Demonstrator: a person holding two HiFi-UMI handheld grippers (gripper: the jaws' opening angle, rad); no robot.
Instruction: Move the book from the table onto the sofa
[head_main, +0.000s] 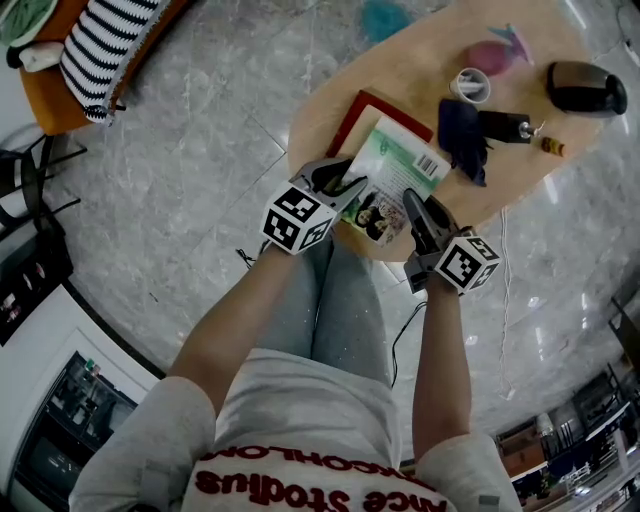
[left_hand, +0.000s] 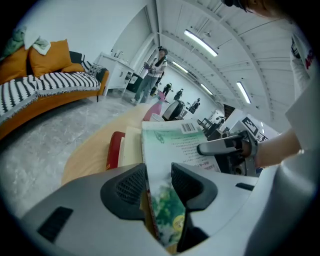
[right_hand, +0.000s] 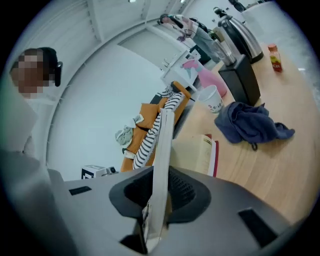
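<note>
Head view: holds green book (head_main: 400, 165) over the near edge of the tabletop (head_main: 400, 60), partly above a red book (head_main: 352, 118), with left gripper (head_main: 345, 187) and right gripper (head_main: 412, 202) each at a near corner, sofa (head_main: 48, 105) well apart. Left gripper view: clamps the green book's (left_hand: 175, 145) cover between both jaws. Right gripper view: pinches it (right_hand: 162, 145) edge-on.

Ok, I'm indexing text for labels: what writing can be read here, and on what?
No text reads clearly.
Green book: barcode and printed lines, too small.
Shirt: red lettering, upside down and cut off, not legible.
White cup: marks too blurred.
Small bottle: label blurred.
</note>
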